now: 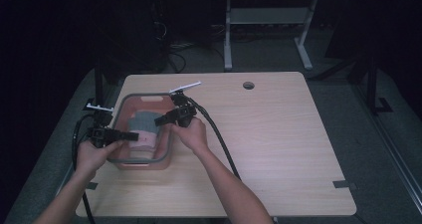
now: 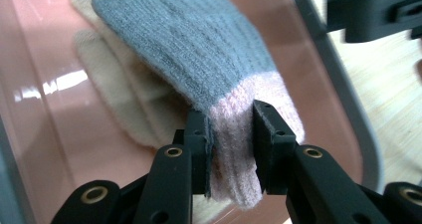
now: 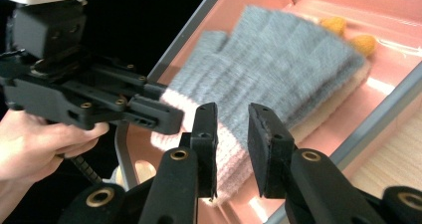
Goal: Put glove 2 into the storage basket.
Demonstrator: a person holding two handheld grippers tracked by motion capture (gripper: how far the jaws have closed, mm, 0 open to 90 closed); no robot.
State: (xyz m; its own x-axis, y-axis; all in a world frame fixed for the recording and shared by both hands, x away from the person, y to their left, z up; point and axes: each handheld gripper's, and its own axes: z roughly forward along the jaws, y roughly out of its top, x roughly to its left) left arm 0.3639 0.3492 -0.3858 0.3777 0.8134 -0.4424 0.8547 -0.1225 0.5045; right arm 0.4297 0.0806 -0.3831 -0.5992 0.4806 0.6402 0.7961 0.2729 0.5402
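Observation:
A grey knit glove [image 1: 143,121] with a pink cuff lies in a pink basin [image 1: 169,143] at the table's left. My left gripper [image 2: 231,118] is shut on the pink cuff [image 2: 234,149], coming over the basin's left rim [image 1: 130,135]. My right gripper [image 3: 231,119] comes in from the basin's right side [image 1: 160,119]. Its jaws stand a little apart around the same cuff edge, and the pads are not visibly pressing on it. In the right gripper view the left gripper [image 3: 149,115] holds the cuff just beyond my jaws. A beige glove [image 3: 366,44] with orange fingertips lies under the grey one.
The basin has a grey rim [image 3: 378,107] and sits near the table's left edge [image 1: 112,109]. A wooden tabletop [image 1: 278,144] stretches to the right, with a cable hole [image 1: 248,85] at the back. Cables trail from both grippers.

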